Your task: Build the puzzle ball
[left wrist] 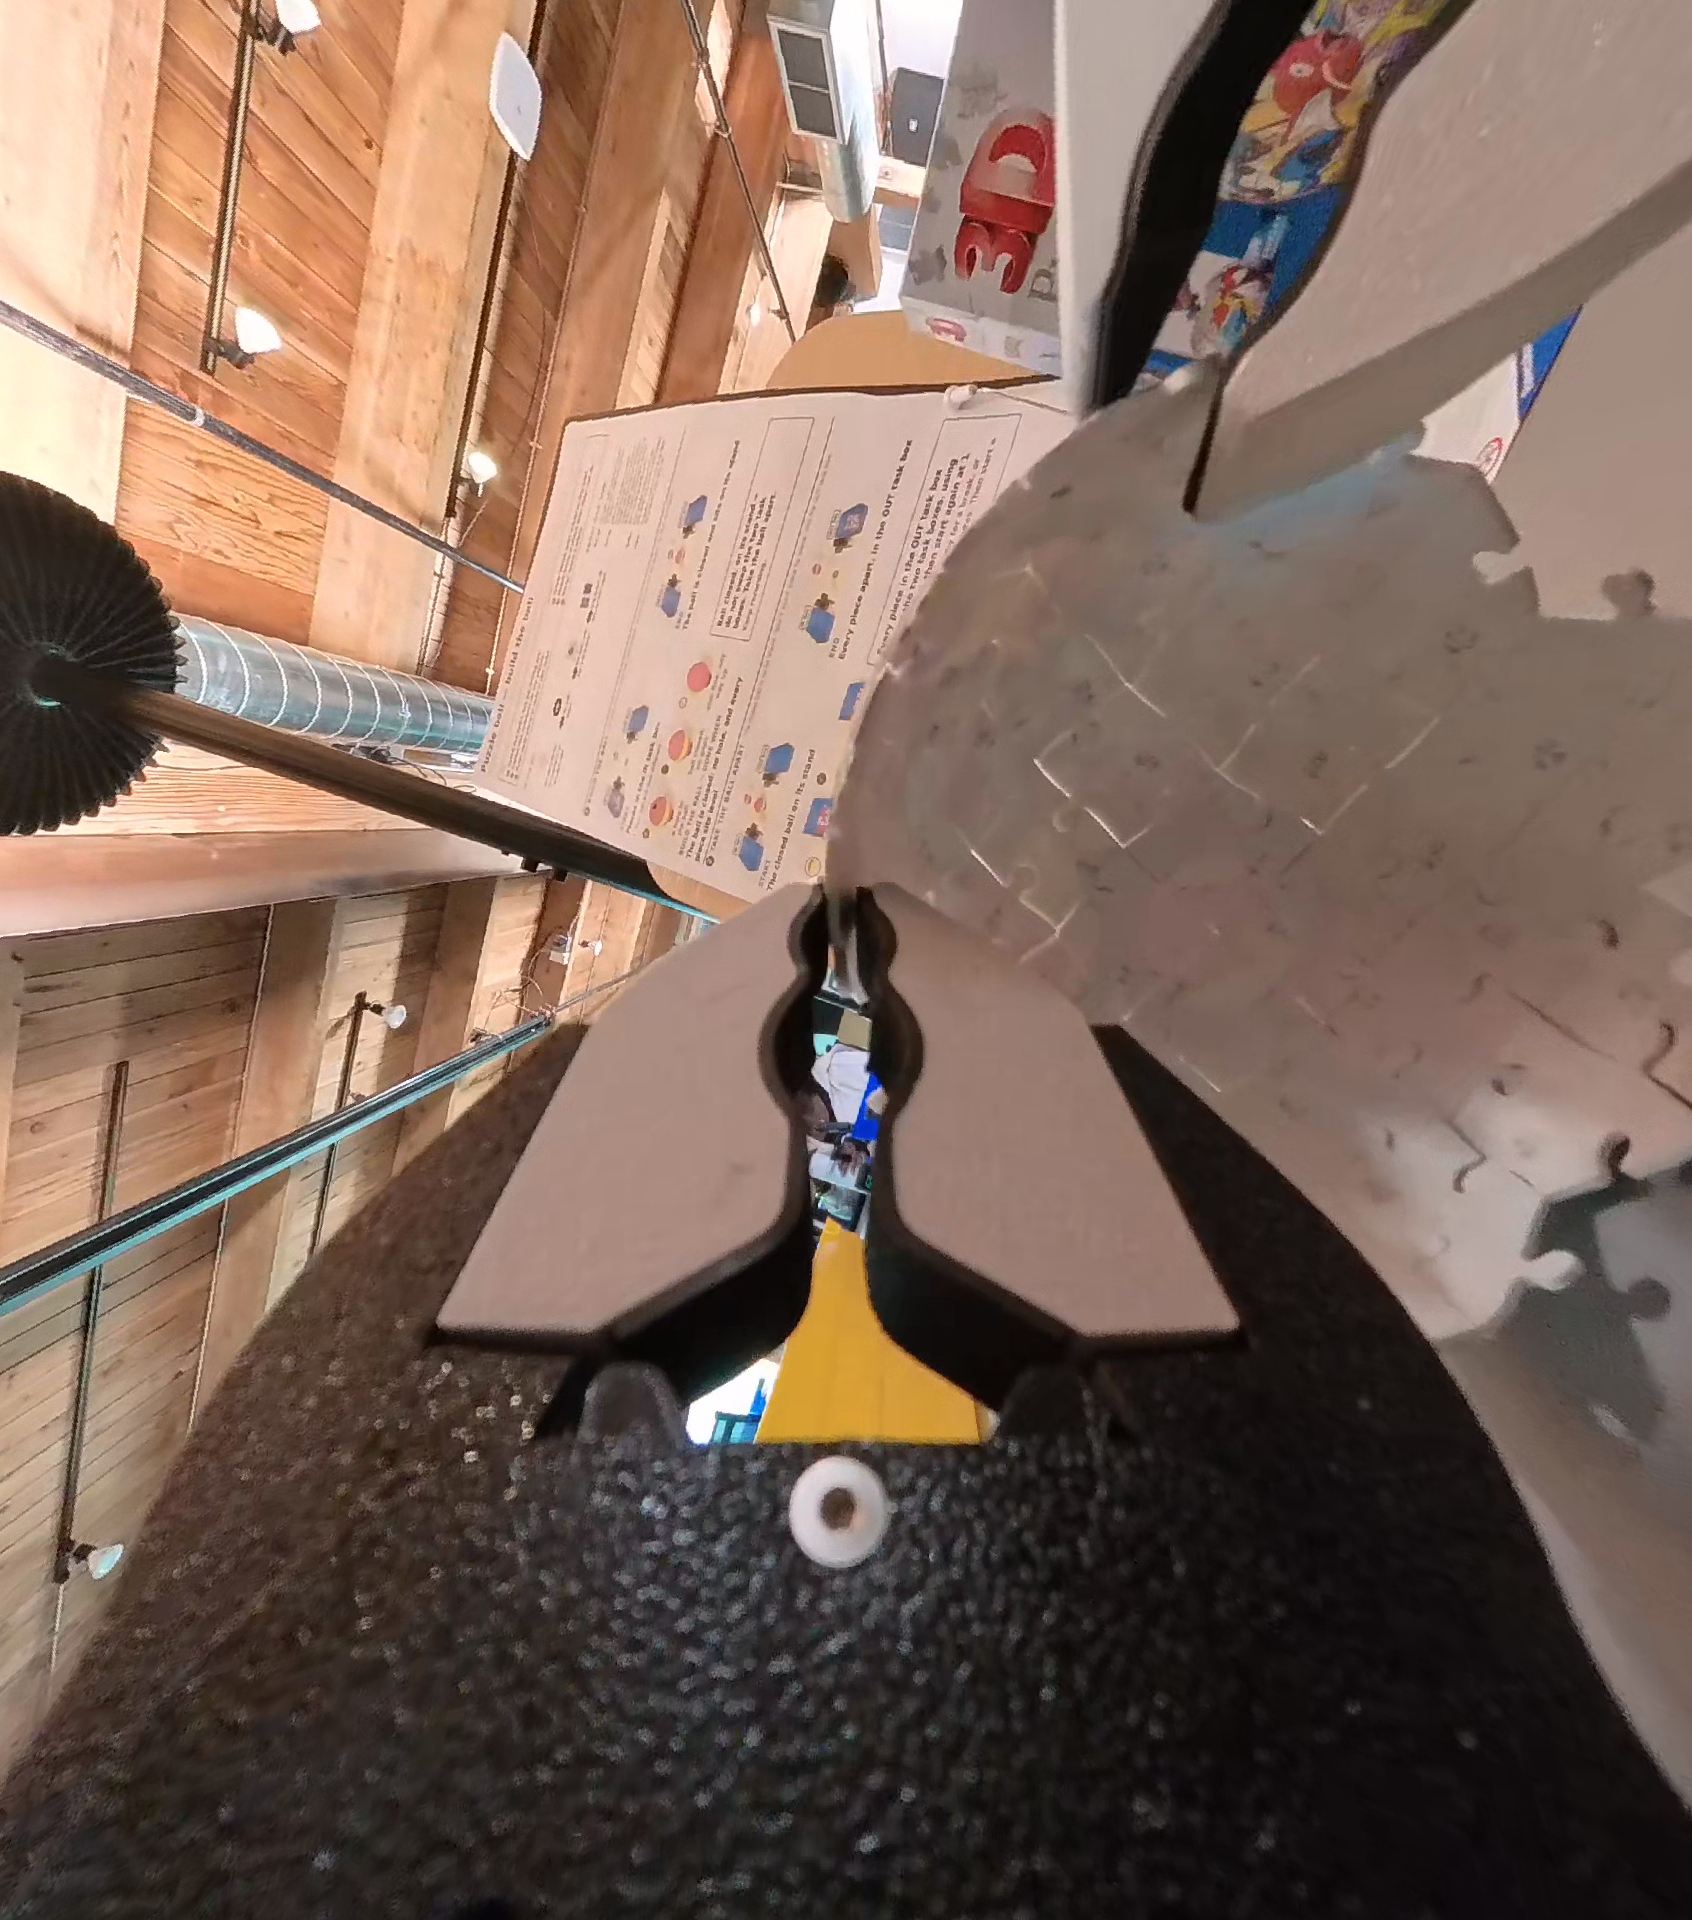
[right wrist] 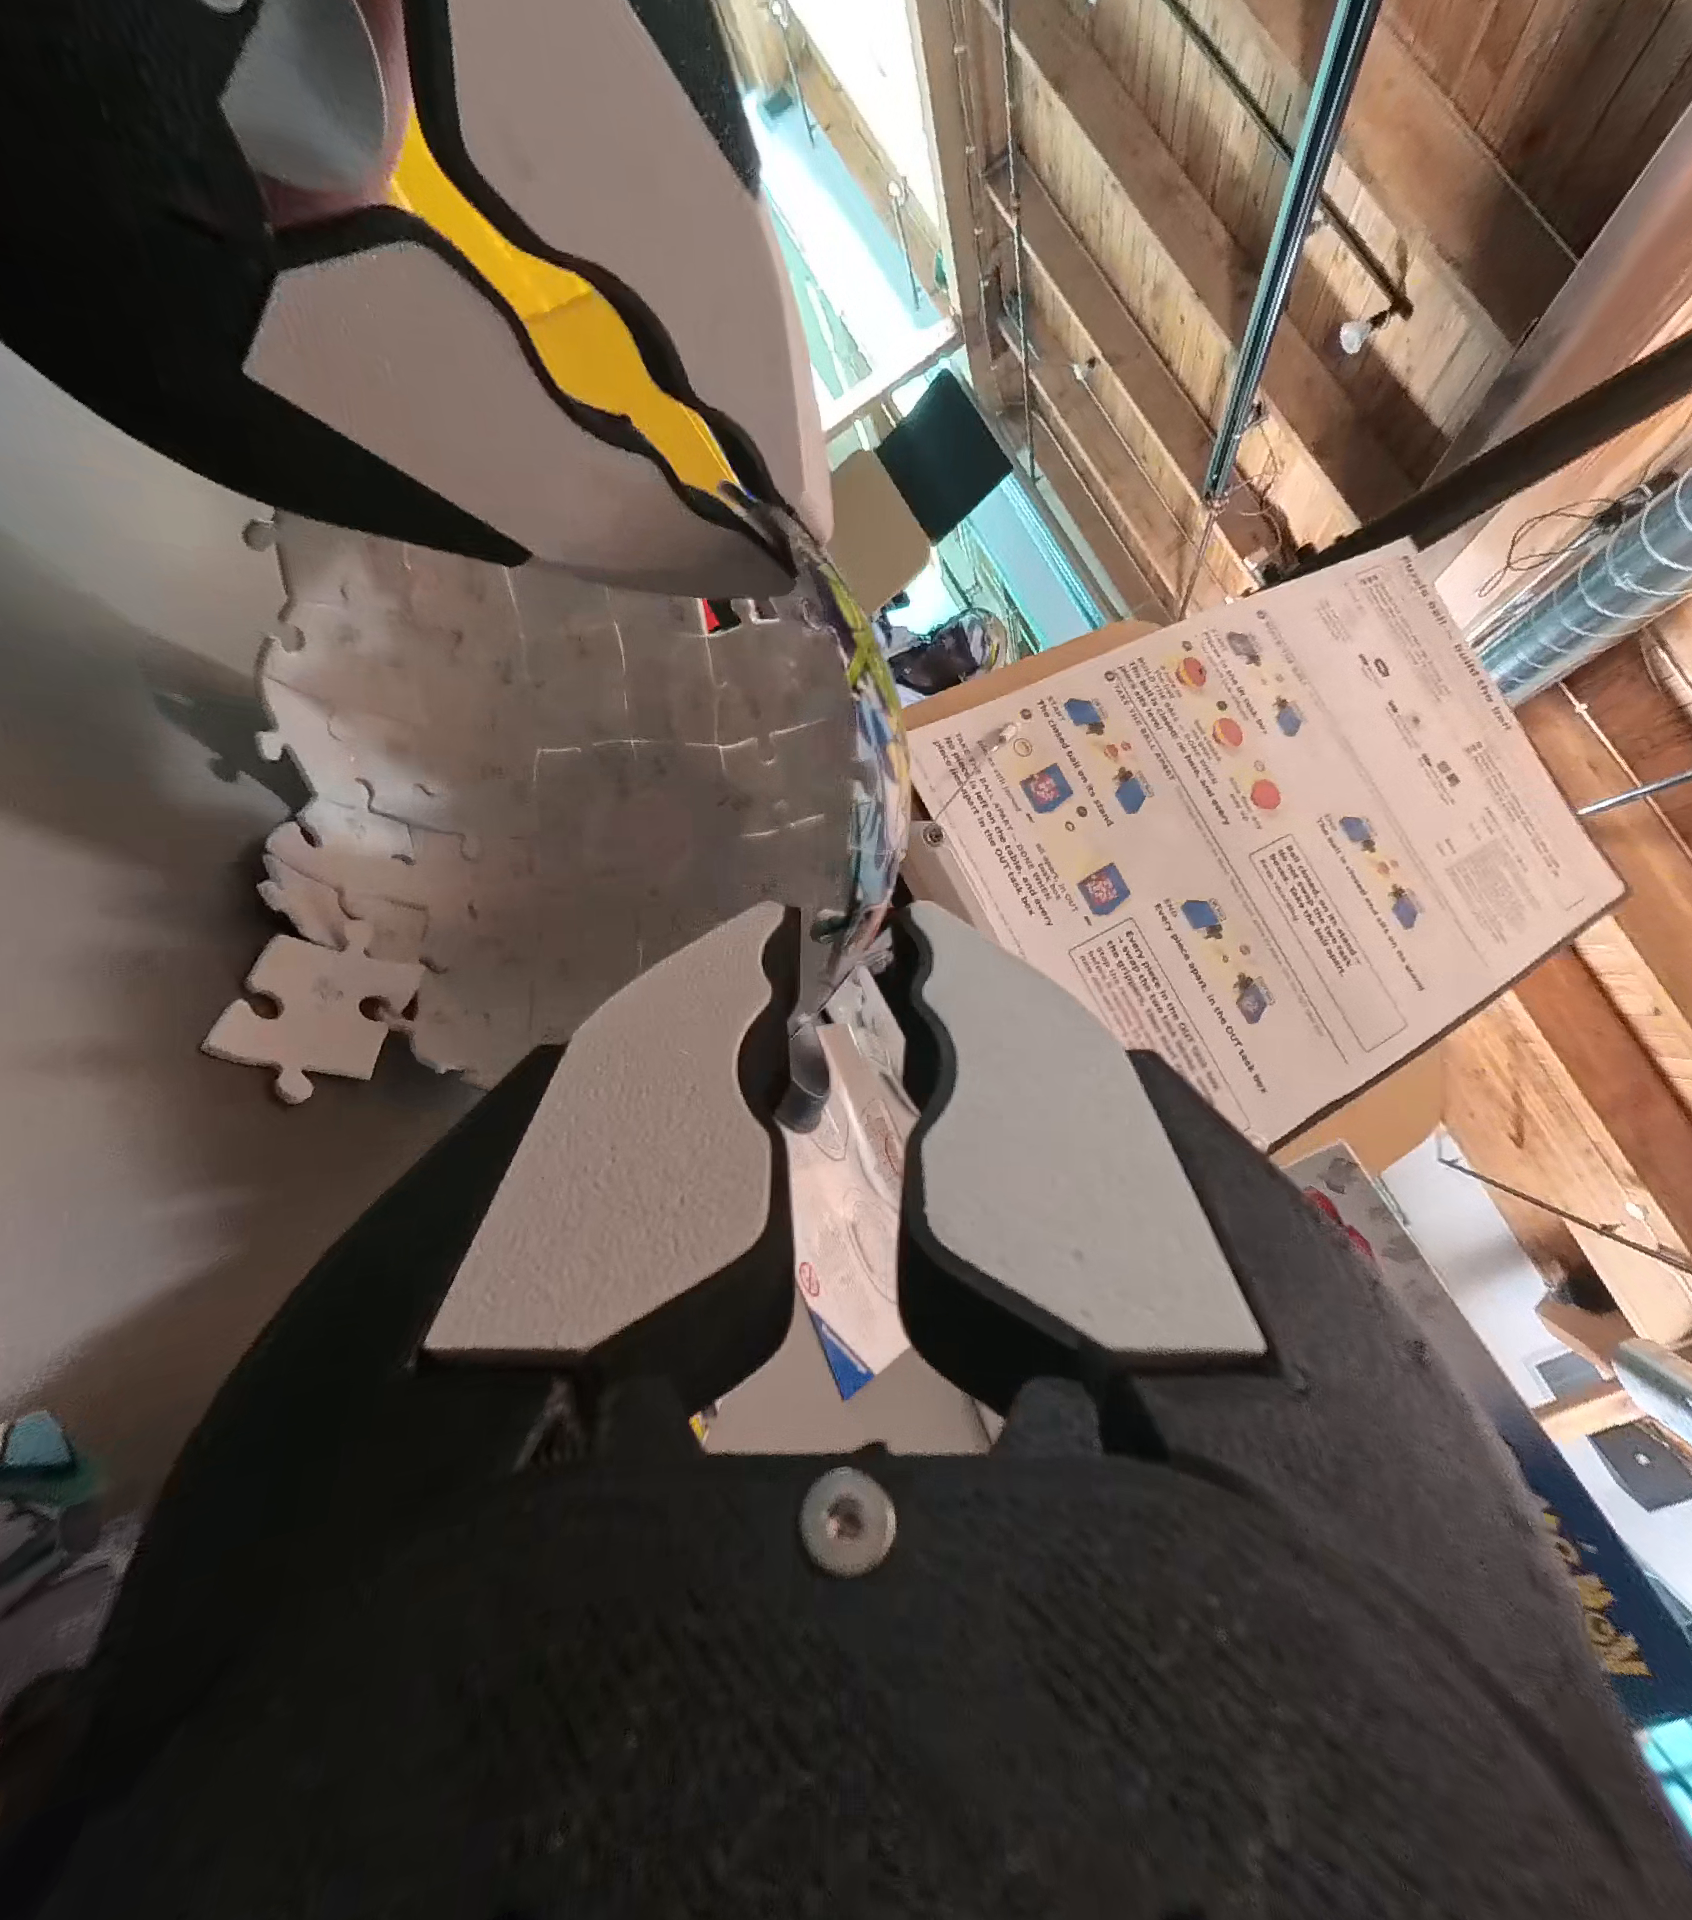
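1. Left tool point(left wrist: 847, 935): fingers pressed together on the rim of the puzzle shell point(left wrist: 1289, 790), pinching its edge at the tips.
2. Right tool point(right wrist: 837, 966): also pinching the same shell's rim point(right wrist: 561, 748), thin edge caught between the fingertips.
3. Shell is a curved, part-built section of the ball, grey inner side facing both cameras, printed colour side only visible along the edge. It is held up in the air between the two tools, open jagged border on the far side.
4. One loose piece point(right wrist: 312, 1003) juts from the shell's lower border, seemingly half seated.
5. Each view shows the other tool close in, blocking much of the shell.
6. Behind: instruction sheet point(left wrist: 707, 644) on a board, puzzle box point(left wrist: 987, 208), wood-panelled wall, metal duct point(left wrist: 333, 691), black pole with round pleated head point(left wrist: 11, 644).
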Action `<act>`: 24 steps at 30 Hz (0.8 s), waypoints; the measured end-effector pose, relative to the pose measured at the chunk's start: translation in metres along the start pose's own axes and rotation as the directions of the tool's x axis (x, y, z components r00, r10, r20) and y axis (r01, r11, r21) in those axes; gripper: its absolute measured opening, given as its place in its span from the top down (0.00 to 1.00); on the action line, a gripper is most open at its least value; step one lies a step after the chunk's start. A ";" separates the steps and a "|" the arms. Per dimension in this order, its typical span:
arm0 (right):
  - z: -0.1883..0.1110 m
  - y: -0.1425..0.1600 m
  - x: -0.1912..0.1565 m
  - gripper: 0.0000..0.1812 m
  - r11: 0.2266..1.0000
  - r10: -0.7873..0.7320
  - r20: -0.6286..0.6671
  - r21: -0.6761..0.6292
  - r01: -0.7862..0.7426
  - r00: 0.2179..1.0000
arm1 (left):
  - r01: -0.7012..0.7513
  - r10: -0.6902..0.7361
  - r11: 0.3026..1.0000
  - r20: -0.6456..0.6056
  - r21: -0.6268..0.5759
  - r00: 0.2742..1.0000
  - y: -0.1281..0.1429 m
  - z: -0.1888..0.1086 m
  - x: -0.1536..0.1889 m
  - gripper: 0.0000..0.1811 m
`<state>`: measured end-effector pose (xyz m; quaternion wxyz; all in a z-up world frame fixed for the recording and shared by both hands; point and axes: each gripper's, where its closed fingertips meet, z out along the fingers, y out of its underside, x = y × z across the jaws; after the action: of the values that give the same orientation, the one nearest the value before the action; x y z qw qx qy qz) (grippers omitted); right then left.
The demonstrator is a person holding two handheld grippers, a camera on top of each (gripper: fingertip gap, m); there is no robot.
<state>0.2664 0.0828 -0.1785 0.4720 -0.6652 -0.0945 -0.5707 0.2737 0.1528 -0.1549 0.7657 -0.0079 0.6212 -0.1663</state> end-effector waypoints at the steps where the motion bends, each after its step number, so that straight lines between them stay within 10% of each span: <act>1: 0.001 -0.001 0.001 0.90 1.000 -0.006 -0.006 0.009 0.006 1.000 | 0.000 0.000 1.000 0.003 0.002 1.000 0.000 0.000 0.000 0.98; 11: 0.005 -0.002 0.003 0.95 0.948 -0.311 -0.078 0.045 0.315 0.947 | 0.024 -0.024 1.000 -0.005 0.001 1.000 0.000 0.000 0.003 0.94; 24: 0.002 -0.006 0.000 0.94 0.940 -0.341 -0.089 -0.010 0.341 0.936 | 0.207 -0.206 0.978 -0.155 -0.012 0.966 -0.014 -0.019 0.011 0.79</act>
<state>0.2638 0.0879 -0.1754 0.3718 -0.6112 -0.1888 -0.6727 0.2541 0.1397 -0.1669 0.6934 -0.0578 0.6746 -0.2467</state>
